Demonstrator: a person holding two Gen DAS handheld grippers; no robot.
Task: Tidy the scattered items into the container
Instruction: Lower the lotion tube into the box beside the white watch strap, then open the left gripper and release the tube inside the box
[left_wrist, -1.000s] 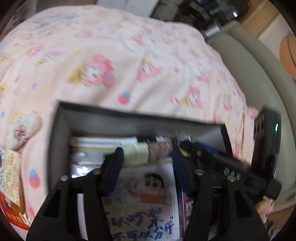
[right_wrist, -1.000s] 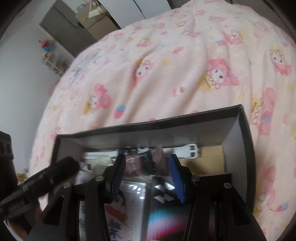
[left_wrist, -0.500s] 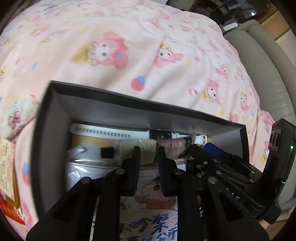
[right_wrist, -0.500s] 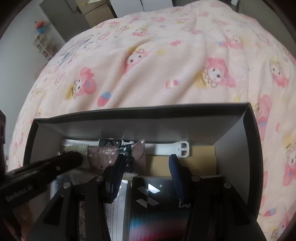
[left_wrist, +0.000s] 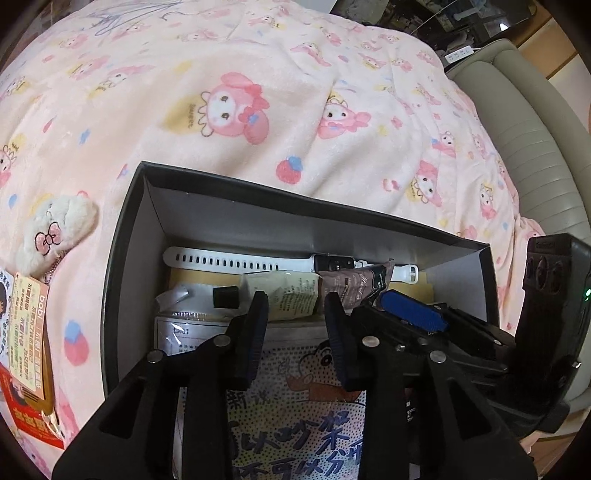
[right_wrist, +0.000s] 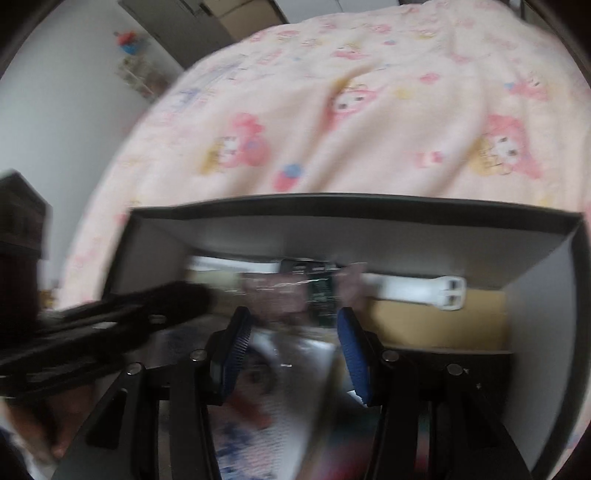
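Note:
A black box with grey walls (left_wrist: 277, 225) sits on a pink cartoon blanket (left_wrist: 221, 74). It holds a white watch (left_wrist: 240, 262), a cream tube with a black cap (left_wrist: 284, 295), a brown sachet (left_wrist: 351, 288) and a comic-print packet (left_wrist: 295, 406). My left gripper (left_wrist: 295, 314) hangs over the box with its jaws opening. Nothing is between its pads, and the tube lies just past the tips. My right gripper (right_wrist: 293, 328) stands open beside it over the box (right_wrist: 351, 240), in a blurred view. The watch strap (right_wrist: 424, 291) shows at the back.
A white plush toy with a pink bow (left_wrist: 59, 229) and a card tag (left_wrist: 33, 325) lie on the blanket left of the box. A red packet (left_wrist: 26, 413) sits at the lower left edge. A grey sofa (left_wrist: 524, 140) borders the blanket on the right.
The left jaws narrowed almost together and have since spread apart again, above the cream tube. The right gripper's view has rolled a little and blurred, its jaws as wide as before.

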